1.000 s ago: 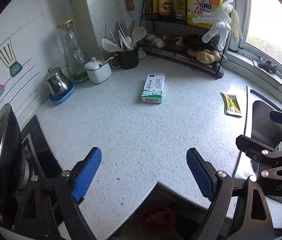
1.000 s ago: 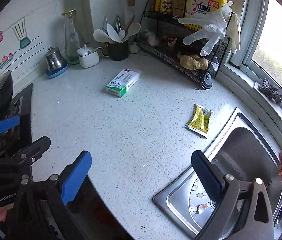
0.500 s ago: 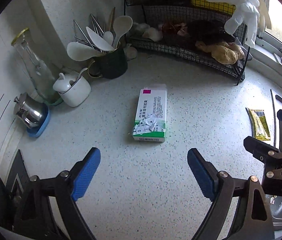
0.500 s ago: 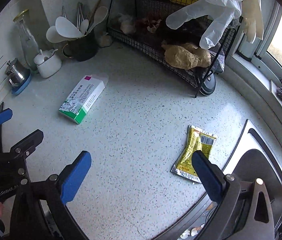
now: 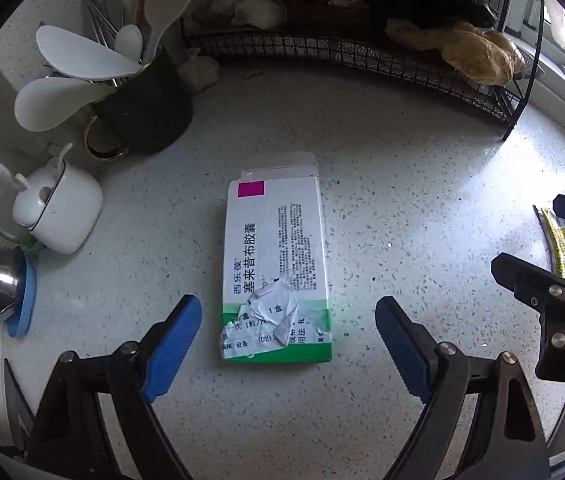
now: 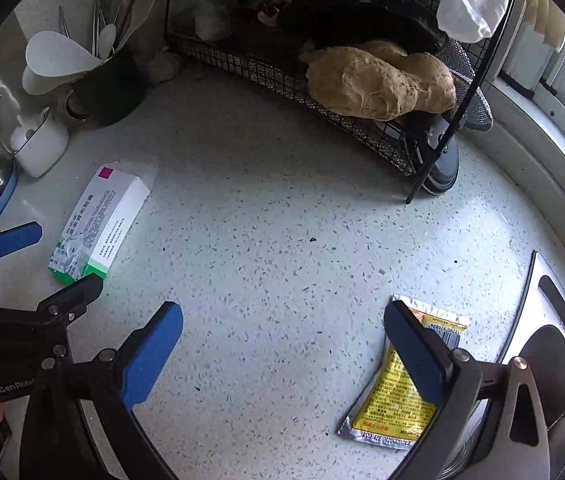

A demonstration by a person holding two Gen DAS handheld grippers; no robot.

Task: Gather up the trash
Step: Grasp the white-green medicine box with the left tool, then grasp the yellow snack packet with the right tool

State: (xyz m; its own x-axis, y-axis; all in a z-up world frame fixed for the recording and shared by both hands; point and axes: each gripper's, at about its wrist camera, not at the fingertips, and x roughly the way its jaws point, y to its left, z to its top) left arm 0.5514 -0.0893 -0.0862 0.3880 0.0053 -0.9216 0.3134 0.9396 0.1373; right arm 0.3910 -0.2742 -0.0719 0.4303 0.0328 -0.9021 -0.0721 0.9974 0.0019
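The left gripper stood with jaws wide apart and nothing between its pads; the torn medicine box lay flat on the speckled counter, its near end between the two pads, touching neither. The right gripper was likewise spread wide and empty, its right finger in front of the yellow sachet. Beyond both jaws stood a wire rack and a utensil cup.
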